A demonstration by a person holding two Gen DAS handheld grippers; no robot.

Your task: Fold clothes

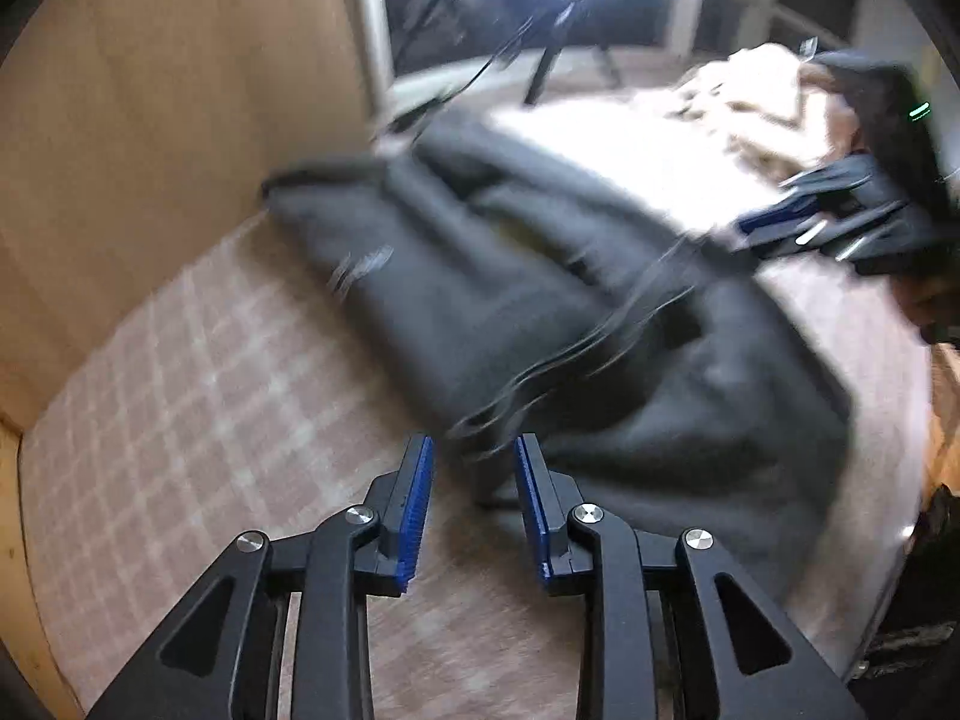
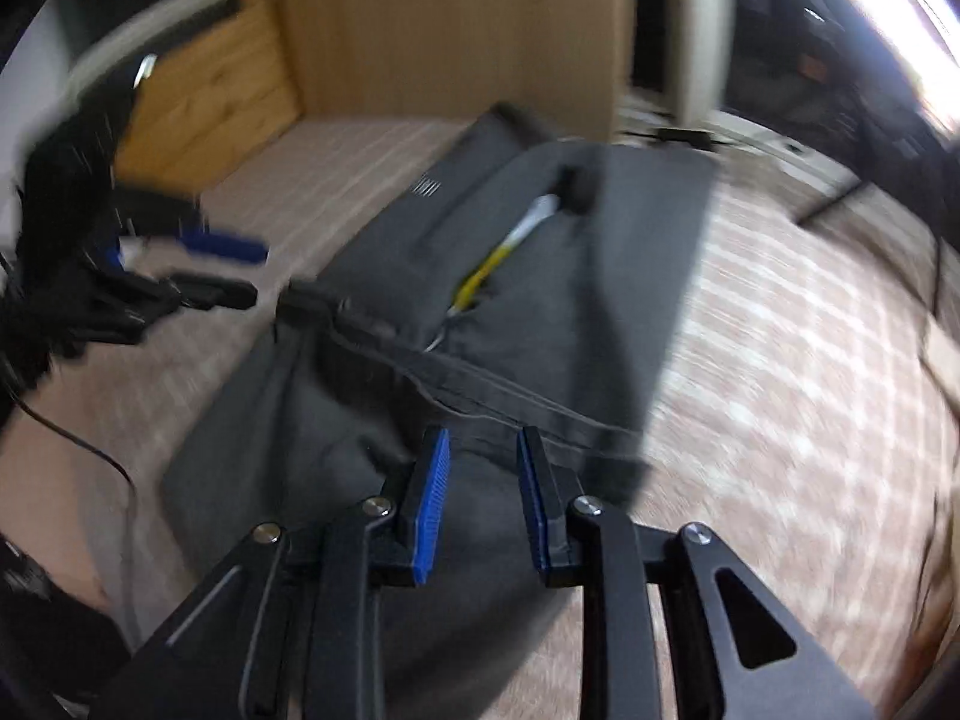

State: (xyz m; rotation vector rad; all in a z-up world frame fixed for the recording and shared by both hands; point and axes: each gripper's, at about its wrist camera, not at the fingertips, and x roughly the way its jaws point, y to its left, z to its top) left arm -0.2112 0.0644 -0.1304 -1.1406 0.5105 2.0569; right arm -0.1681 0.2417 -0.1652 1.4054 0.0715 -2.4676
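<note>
Left wrist view: the left gripper (image 1: 474,450) hangs just above a checked pink bedcover (image 1: 180,408), its 2 blue-padded fingers (image 1: 417,504) spread apart with nothing between them. Just beyond the tips lies a dark grey garment (image 1: 540,312), rumpled and stretching from the near right toward the far left, where it reaches a tan wooden panel (image 1: 150,120). Far right in this view the right gripper (image 1: 798,222) shows, blurred. A pale crumpled cloth pile (image 1: 750,102) lies beyond it at the far right.

In the right wrist view the right gripper (image 2: 483,468) is over the near end of the same garment (image 2: 540,276), jaws parted and gripping nothing; the cloth lies below the pads (image 2: 435,492). A yellow and white strip (image 2: 510,240) shows in an opening of the fabric. The left gripper (image 2: 204,264) sits to the left, smeared by motion, with a black cable (image 2: 90,450) on the bedcover (image 2: 780,360) near it.
</note>
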